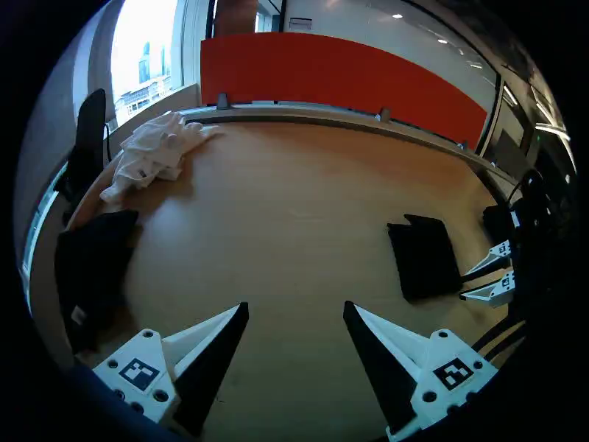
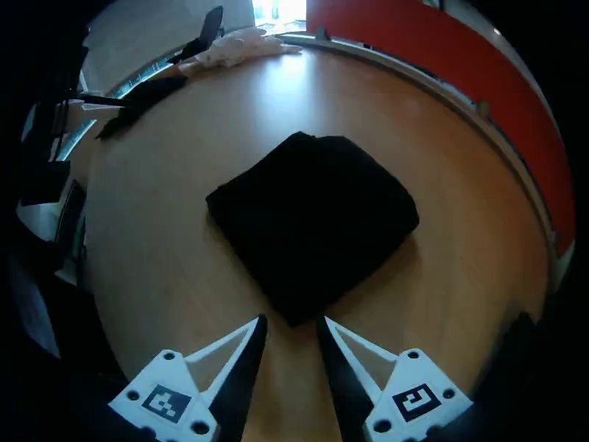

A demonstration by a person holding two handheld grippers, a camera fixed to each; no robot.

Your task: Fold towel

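Folded black towel (image 2: 313, 221) lies on the table (image 2: 471, 221), near corner just before the right gripper (image 2: 291, 337), jaws apart and empty as on the left gripper (image 1: 294, 331); any further fold probably needs that corner pinched low, through all layers.

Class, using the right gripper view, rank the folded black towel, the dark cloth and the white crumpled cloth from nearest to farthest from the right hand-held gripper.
1. folded black towel, centre, just ahead of the right hand-held gripper.
2. dark cloth, far left.
3. white crumpled cloth, farthest back.
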